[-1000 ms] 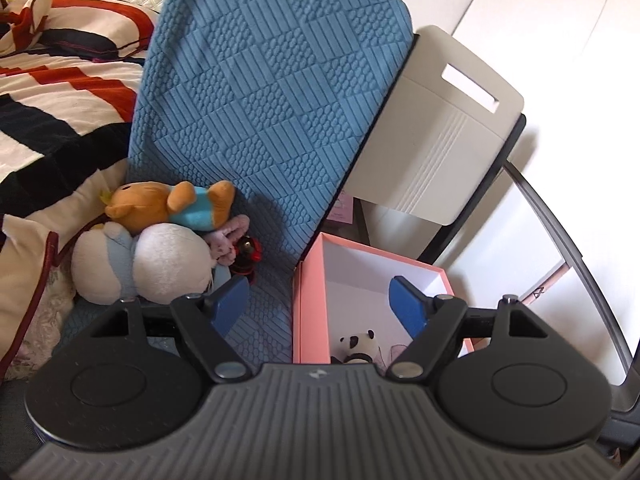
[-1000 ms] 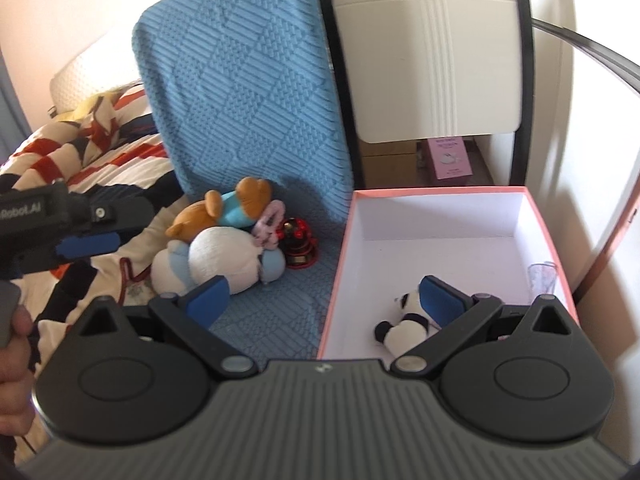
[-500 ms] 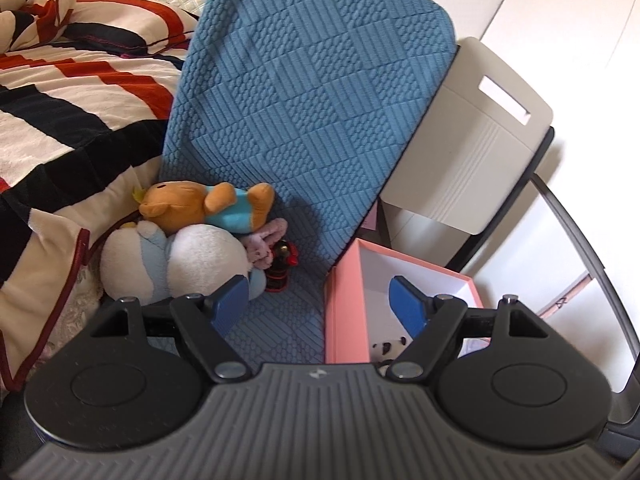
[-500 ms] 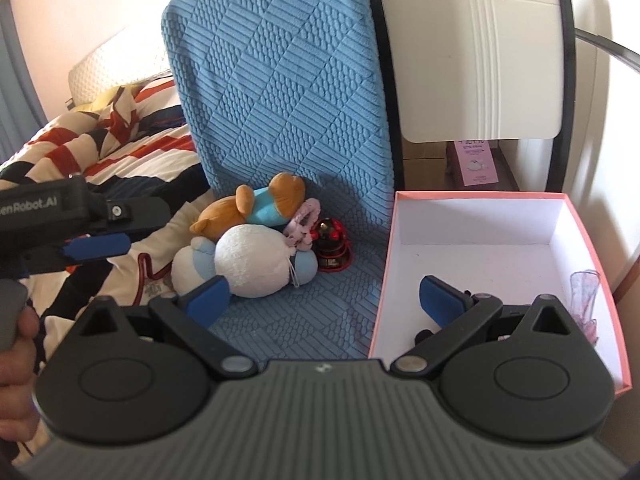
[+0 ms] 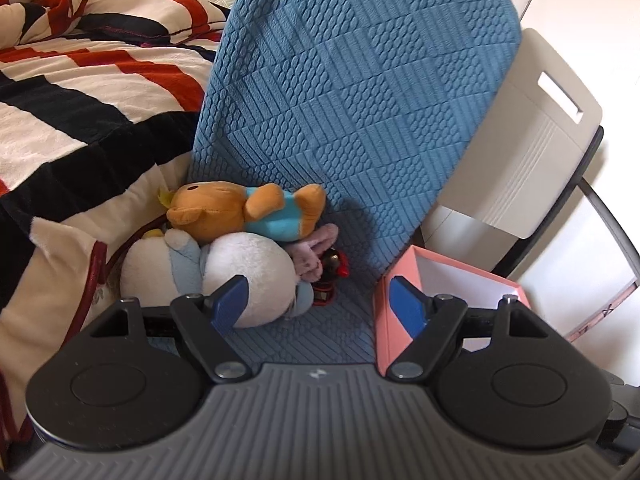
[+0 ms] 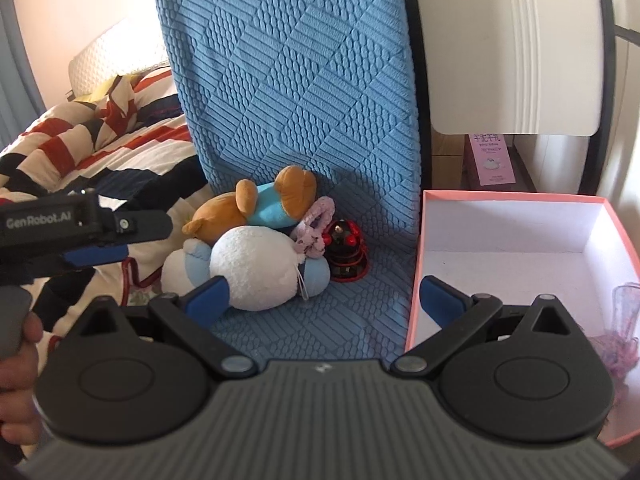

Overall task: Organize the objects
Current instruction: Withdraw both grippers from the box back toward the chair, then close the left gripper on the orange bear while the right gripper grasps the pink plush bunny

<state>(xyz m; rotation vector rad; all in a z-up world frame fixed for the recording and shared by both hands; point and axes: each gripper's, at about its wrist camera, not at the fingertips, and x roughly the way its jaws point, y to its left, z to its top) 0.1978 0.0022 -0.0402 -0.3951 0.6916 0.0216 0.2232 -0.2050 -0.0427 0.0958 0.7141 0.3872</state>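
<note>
- Striped blanket (image 5: 80, 92), red, black and cream, covers the bed at far left, reaching the left edge of the chair seat.
- Blue quilted cover (image 5: 360, 92) drapes the back and seat of a chair; all loose toys lie on its seat, against the backrest.
- White chair back (image 6: 508, 48) with a slot handle stands right of the blue one, behind the box.
- Pink box (image 6: 516, 240), open, white inside, sits right of the toy pile, its near-left corner touching the blue seat cover. A clear plastic item (image 6: 626, 304) lies at its right wall; too blurred to name.
- White-and-blue plush (image 6: 248, 268) lies nearest, lowest in the pile.
- Orange bear plush (image 5: 240, 212) in a teal shirt lies across the top of it.
- Pink bunny plush (image 6: 314, 224) is wedged between the bear and the red-black figure (image 6: 346, 252), far right of the pile.
- Pink carton (image 6: 490, 152) stands under the white chair back, beyond the box.
- Left gripper (image 5: 320, 304): jaws parted wide, empty; left pad overlaps the white plush in view, contact not determinable.
- Right gripper (image 6: 320, 296): jaws wide, nothing between them.
</note>
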